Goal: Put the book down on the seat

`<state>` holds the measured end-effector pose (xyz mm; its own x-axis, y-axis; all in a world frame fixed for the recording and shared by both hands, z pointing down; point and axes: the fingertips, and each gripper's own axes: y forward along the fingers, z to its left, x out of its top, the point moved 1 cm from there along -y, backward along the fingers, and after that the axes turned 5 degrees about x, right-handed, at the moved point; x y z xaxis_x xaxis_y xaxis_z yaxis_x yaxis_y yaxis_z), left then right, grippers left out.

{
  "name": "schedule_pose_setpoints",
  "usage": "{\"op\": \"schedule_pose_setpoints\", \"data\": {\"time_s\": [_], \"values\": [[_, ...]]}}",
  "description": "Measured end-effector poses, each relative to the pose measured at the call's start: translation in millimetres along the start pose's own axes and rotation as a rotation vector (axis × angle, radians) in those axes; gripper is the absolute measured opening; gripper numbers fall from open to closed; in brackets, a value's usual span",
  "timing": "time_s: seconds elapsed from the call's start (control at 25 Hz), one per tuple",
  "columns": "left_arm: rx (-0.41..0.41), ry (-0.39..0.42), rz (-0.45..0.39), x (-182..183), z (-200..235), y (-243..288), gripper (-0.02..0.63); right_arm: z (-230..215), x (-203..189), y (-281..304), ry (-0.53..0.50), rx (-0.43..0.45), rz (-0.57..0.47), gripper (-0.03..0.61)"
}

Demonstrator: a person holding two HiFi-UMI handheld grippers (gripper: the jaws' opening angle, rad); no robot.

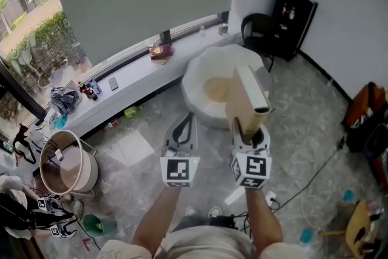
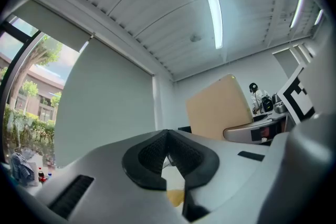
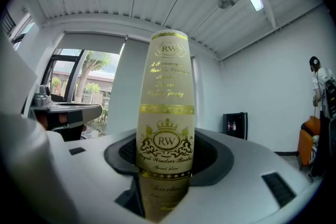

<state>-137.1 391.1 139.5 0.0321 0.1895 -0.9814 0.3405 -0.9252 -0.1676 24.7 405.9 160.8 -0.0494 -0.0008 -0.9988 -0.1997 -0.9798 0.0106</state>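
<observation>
Gripping the book by its lower end, the right claw is closed on it, with a jaw against each cover. The spine faces the claw's camera and stands up out of the jaws, showing gold print and a crowned "RW" crest. The book is held in the air, apart from the seat. The seat is a white beanbag with a yellowish centre, and it lies on the floor beyond and below the right claw. The left claw is just to the left of the right claw. It is closed and empty, with its tips meeting. Beyond the seat, to the right as seen from the claws, a black chair and a black cabinet stand by the wall.
</observation>
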Motion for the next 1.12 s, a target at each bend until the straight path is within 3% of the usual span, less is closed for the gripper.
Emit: {"op": "schedule_pose_setpoints", "data": {"time_s": [0.6,1.12], "values": [[-0.071,-0.007,-0.002,-19.5,37.5,3.7,0.006,41.5,-4.1,29.7,-0.01,-0.033,0.017,0.219],[-0.042,0.007,0.022,-45.2,44.5,104.9,0.006,-11.7,-22.3,120.7,0.031,-0.032,0.038,0.219]]}}
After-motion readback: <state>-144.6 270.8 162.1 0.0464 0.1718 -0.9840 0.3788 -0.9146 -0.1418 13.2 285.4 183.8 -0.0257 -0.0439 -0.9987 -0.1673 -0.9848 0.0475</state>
